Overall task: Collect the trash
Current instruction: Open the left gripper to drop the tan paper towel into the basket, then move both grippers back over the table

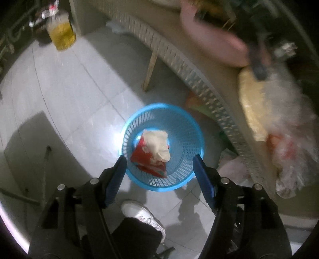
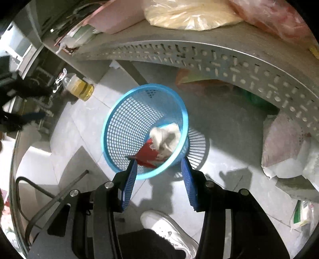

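A blue mesh basket [image 1: 185,139] [image 2: 127,119] stands on the tiled floor beside a grey table. Inside it lie a red packet [image 1: 143,157] [image 2: 147,153] and a crumpled white paper [image 1: 157,143] [image 2: 165,135]. My left gripper [image 1: 159,159] hangs above the basket, open, with nothing between its blue fingers. My right gripper [image 2: 159,160] is also above the basket, open and empty. On the table lie a yellowish bag [image 1: 253,111] [image 2: 189,16] and crumpled clear plastic bags [image 1: 289,155] with red marks.
The table's perforated edge [image 1: 199,83] [image 2: 219,59] curves close past the basket. A bottle of yellow liquid [image 1: 61,33] [image 2: 81,87] sits on the floor beyond. A white shoe [image 1: 143,217] [image 2: 165,227] is below the grippers. Bags [image 2: 283,143] are piled under the table.
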Available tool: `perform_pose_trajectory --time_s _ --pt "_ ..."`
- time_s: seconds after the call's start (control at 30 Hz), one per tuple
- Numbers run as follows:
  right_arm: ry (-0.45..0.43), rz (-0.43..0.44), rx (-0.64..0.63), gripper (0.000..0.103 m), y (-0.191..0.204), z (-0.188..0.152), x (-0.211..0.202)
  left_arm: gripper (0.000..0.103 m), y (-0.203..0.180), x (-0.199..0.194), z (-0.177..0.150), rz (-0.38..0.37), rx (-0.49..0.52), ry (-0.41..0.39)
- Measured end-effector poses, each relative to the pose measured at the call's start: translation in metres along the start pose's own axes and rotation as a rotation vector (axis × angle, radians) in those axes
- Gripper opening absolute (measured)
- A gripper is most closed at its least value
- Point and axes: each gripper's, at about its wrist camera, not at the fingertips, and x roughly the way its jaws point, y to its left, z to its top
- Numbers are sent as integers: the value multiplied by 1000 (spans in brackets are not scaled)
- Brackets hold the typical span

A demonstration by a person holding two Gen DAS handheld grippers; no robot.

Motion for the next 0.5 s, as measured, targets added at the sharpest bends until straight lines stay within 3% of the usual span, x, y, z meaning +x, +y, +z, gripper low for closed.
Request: perform_pose_trajectory --time_s 0.13,0.27,0.4,0.5 --pt "-14 -24 -55 46 14 -8 -15 65 6 -69 -21 -14 51 -129" --pt "-66 -67 -157 60 42 -15 -39 75 13 -132 -63 -54 84 -260" --pt "-138 -101 -254 82 71 -17 -66 80 16 -176 -115 -84 136 -357" --pt "-180 -90 -329 83 94 -15 -89 81 28 -203 -151 -95 121 -436"
